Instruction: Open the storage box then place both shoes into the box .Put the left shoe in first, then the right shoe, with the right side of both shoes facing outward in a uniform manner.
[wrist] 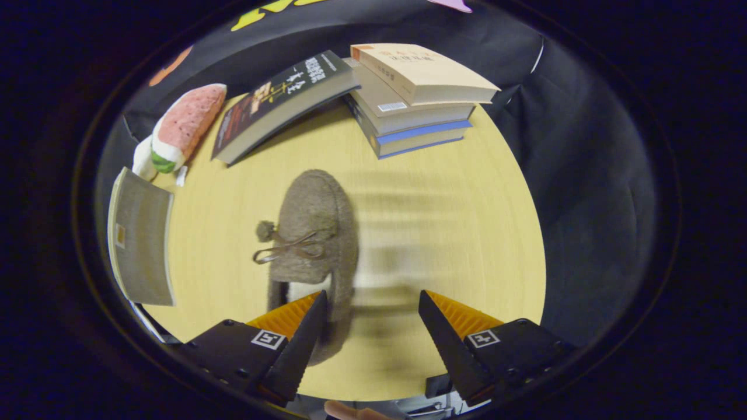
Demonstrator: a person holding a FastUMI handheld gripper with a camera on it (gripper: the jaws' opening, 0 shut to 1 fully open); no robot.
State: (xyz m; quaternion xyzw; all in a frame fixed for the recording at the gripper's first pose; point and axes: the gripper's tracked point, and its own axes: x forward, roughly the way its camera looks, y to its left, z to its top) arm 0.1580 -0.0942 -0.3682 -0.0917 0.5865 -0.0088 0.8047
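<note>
On the wooden table (455, 233) we hold our gripper (372, 303) spread wide, its left finger overlapping the brown slipper's (315, 233) heel.

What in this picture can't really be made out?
- The heel end of the grey-brown fuzzy slipper with a bow: hidden behind one finger of the open gripper, gripper view.
- The wooden tabletop's grain: smeared by motion blur.
- The grey book beside the slipper: curved by the fisheye lens, cover unreadable.
- Something pale beneath the fingers: cut off, unidentifiable.
</note>
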